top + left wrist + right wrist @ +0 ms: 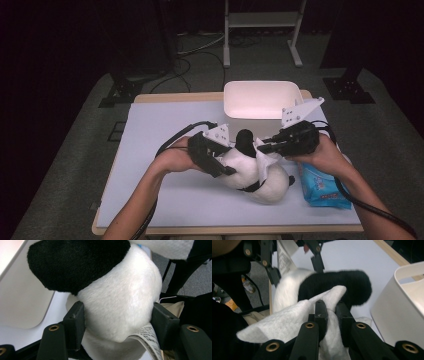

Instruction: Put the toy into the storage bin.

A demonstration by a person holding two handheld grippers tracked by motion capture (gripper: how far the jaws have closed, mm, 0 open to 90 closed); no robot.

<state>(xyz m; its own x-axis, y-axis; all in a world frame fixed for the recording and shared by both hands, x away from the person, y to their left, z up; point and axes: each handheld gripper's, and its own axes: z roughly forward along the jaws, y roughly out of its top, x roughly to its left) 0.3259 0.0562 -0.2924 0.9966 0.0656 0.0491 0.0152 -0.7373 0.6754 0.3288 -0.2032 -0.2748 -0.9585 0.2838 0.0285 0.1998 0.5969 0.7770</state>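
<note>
A pale table (150,200) fills the scene. At its far edge sits a white tub (260,100). Near the middle lies a black-and-white plush toy (260,175), held between two hand-held claws. The left gripper (225,167) clamps the toy's white body from the left, its jaws pressed against the fur on both sides. The right gripper (261,147) comes in from the right, its jaws pinched together on a white wipe (287,322) laid against the toy's black part. A blue pack of wipes (322,187) lies at the right, just beside the toy and partly under the right forearm.
</note>
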